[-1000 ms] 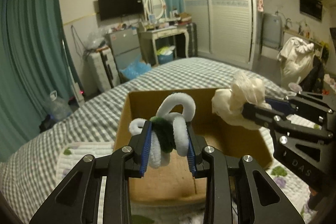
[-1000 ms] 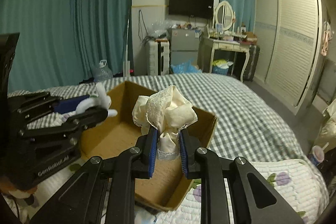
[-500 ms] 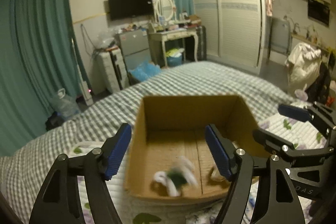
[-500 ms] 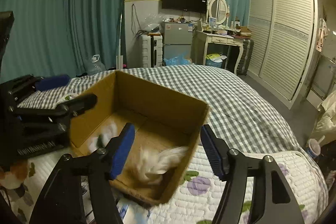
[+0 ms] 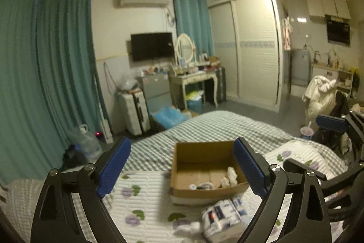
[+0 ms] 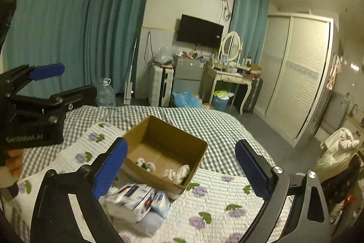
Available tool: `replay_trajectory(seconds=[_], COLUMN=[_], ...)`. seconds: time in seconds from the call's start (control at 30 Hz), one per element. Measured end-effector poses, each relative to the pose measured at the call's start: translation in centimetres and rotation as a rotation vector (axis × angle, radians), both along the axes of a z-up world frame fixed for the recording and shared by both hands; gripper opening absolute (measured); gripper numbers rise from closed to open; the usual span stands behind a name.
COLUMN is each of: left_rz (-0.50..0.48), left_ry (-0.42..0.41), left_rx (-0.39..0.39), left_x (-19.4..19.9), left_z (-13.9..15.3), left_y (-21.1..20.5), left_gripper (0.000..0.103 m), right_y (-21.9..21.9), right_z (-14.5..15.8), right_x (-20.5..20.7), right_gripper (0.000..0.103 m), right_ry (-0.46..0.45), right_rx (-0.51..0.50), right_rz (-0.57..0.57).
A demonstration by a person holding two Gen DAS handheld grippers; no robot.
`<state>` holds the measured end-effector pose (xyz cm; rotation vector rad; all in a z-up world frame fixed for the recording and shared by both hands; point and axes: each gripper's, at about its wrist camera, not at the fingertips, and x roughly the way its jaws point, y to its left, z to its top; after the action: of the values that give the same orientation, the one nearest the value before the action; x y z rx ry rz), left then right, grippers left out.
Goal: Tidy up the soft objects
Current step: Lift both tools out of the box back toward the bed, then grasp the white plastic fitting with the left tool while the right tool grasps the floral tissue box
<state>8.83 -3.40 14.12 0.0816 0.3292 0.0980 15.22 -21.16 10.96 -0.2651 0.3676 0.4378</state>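
I hold both the left gripper (image 5: 182,169) and the right gripper (image 6: 180,169) spread wide, grasping nothing; the pipe-cleaner toy (image 6: 145,165) and lace cloth (image 6: 178,172) lie in the cardboard box (image 6: 195,158); the tissue packs (image 6: 136,202) at the bed's near edge seem left.

We hold both raised: left gripper (image 5: 182,167) spread wide, right gripper (image 6: 180,169) spread wide, nothing between either pair of fingers.

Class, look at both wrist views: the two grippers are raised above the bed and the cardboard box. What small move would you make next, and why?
Probably lower the right gripper toward the blue-and-white packet lying just in front of the cardboard box. Both it and the left gripper are open with nothing in them, the white-and-green pipe-cleaner bundle and cream lace cloth lie inside the box, and the packet sits outside on the quilt.
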Motion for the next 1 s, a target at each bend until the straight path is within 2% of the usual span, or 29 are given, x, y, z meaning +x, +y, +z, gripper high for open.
replay_trajectory(seconds=[0.03, 0.13, 0.3, 0.5, 0.6, 0.7, 0.83, 0.87, 1.0], left_rz=[-0.002, 0.003, 0.002, 0.040, 0.051, 0.071, 0.060, 0.056, 0.055], left_ry=[-0.005, -0.008, 0.035, 0.152, 0.221, 0.279, 0.368, 0.388, 0.454], left_rx=[0.004, 0.027, 0.036, -0.024, -0.068, -0.074, -0.075, -0.075, -0.104], left_x=[-1.0, -3.6, -5.1, -4.5, -2.9, -2.6, -1.9, -1.6, -0.4], left_z=[0.2, -0.1, -3.2, -10.6, -14.6, -18.6, -23.9, -24.9, -28.1], left_y=[-0.1, 0.1, 0.3, 1.8, 2.4, 2.4, 2.5, 2.4, 2.4], left_gripper=[0.093, 0.093, 0.093, 0.093, 0.093, 0.092, 0.091, 0.088, 0.085], right_y=[-0.1, -0.1, 0.3, 1.2, 1.5, 1.7, 1.7, 1.7, 2.4], right_z=[0.5, 0.9, -0.9, -7.2, -11.3, -14.9, -18.1, -18.9, -20.6], right_x=[-1.4, -4.3, -7.4, -8.0, -7.0, -5.6, -4.3, -4.0, -2.9], right_gripper=[0.102, 0.103, 0.103, 0.103, 0.103, 0.103, 0.103, 0.103, 0.103], right_ry=[-0.005, -0.012, 0.001, 0.078, 0.136, 0.189, 0.214, 0.218, 0.255], right_rx=[0.004, 0.008, -0.017, -0.034, -0.026, -0.021, -0.012, -0.007, -0.012], right_rz=[0.006, 0.017, 0.033, 0.052, 0.047, 0.035, 0.018, 0.015, 0.021])
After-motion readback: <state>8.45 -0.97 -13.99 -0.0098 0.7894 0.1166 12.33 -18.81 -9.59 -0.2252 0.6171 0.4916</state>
